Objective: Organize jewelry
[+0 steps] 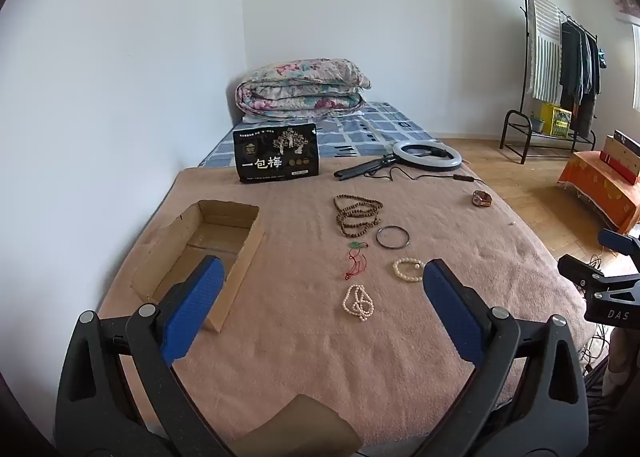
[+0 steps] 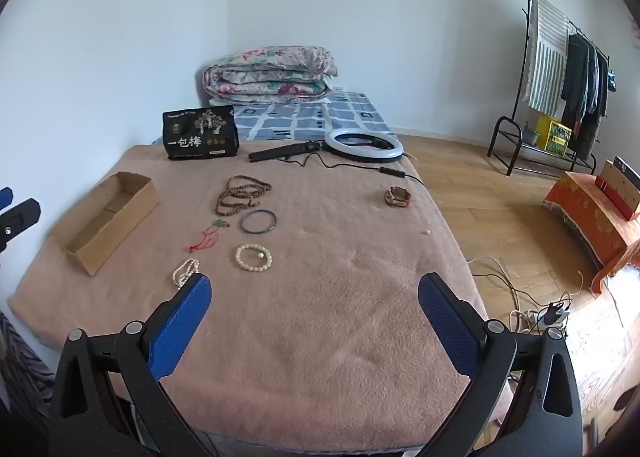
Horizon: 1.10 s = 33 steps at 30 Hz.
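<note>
Partly hidden in the right wrist view: white necklace [image 2: 185, 272], its near end behind a blue pad of the right gripper [image 2: 315, 297]. Shown whole in the left wrist view [image 1: 358, 303], bunched in loops, long axis running toward the camera. Too small to read: the tiny pale speck [image 2: 427, 232] near the bed's right edge. Cut off at the left rim: tip of the left gripper [image 2: 16, 217].

Spread on a tan blanket [image 2: 320, 337] over the bed: brown bead strand [image 1: 357, 215] coiled in several loops, farthest back; dark bangle [image 1: 392, 236] flat just right of it; red cord with green pendant [image 1: 356, 261], pendant end pointing away, cord trailing nearer; cream bead bracelet [image 1: 408, 269] flat, a single loose pearl inside its ring. Set well apart toward the right edge: brown wristband [image 1: 481, 199], standing on edge.

Left of the jewelry: open cardboard box [image 1: 200, 253], long axis running away from the camera.

Left gripper [image 1: 320, 289] spread wide, holding nothing, hovering above the blanket. Right gripper likewise spread wide, nothing between the pads.

Farther back: black bag [image 1: 276, 157], ring light [image 1: 426, 155], folded quilt [image 1: 300, 87].
</note>
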Tool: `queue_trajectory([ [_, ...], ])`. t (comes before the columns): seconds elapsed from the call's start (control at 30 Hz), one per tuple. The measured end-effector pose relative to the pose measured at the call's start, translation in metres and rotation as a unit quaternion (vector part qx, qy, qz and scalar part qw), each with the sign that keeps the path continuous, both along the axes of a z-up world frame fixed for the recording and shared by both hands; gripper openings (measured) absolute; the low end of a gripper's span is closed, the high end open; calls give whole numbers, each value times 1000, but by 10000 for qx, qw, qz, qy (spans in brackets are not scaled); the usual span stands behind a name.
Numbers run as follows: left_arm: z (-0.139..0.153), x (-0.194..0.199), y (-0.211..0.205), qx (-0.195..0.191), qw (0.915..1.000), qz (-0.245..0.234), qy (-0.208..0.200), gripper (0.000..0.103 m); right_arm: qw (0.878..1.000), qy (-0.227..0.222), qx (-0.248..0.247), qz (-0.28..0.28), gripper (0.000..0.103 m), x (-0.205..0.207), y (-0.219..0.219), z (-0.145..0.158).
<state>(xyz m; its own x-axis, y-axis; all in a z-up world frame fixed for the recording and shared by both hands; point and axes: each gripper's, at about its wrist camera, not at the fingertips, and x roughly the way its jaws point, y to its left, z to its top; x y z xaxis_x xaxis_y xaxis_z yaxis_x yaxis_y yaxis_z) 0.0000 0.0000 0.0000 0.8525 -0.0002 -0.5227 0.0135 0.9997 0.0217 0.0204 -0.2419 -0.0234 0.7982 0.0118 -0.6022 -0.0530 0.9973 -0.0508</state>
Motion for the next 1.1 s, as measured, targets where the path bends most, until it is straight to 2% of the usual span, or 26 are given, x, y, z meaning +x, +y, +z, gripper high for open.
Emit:
queue_trajectory([
  [1.1, 6, 4, 2, 72, 9999, -6, -84, 101, 9997, 60, 173, -131, 102, -1, -9, -2],
])
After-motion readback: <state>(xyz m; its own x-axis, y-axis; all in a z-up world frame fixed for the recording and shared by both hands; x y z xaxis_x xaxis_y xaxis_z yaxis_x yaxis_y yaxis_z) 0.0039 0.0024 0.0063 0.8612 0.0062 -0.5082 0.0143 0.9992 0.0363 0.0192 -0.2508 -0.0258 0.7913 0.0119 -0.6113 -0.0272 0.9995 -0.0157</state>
